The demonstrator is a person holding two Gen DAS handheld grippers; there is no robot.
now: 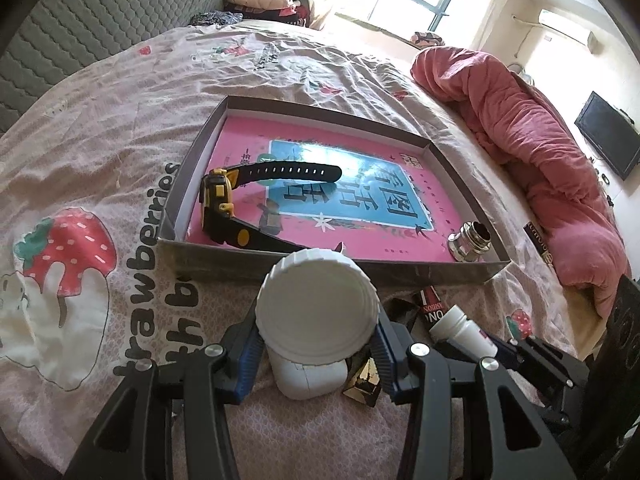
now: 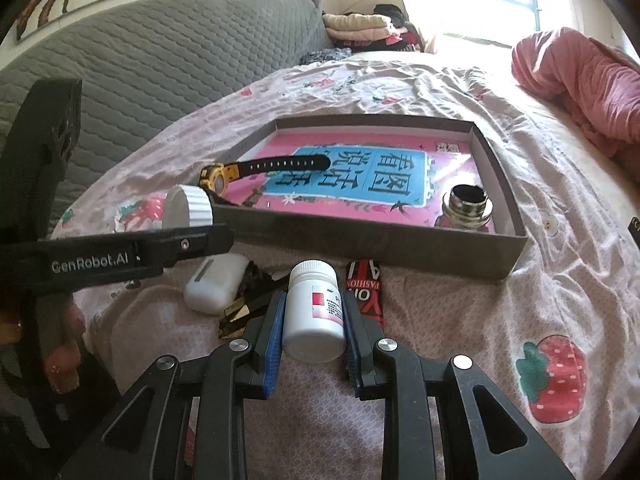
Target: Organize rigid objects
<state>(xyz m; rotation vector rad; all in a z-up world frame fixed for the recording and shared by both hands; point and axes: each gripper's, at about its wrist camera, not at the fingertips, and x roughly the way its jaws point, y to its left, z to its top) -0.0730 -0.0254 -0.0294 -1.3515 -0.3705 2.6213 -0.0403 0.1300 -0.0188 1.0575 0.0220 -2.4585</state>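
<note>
My left gripper (image 1: 316,340) is shut on a large white ribbed cap (image 1: 316,308) and holds it above the bedsheet, just short of the grey shallow box (image 1: 400,272). The cap also shows in the right wrist view (image 2: 188,206). My right gripper (image 2: 314,312) is shut on a small white pill bottle (image 2: 314,308) with a red-marked label; it shows in the left wrist view (image 1: 462,330). In the box lie a pink book (image 2: 360,184), a black-and-yellow watch (image 1: 228,208) and a silver metal fitting (image 1: 470,240).
Below the cap a white earbud case (image 2: 216,282), a gold-and-black faceted piece (image 2: 240,314) and a red-and-black packet (image 2: 368,292) lie on the strawberry-print sheet. A rolled pink quilt (image 1: 520,152) lies at the right. A grey quilted headboard (image 2: 160,52) stands behind.
</note>
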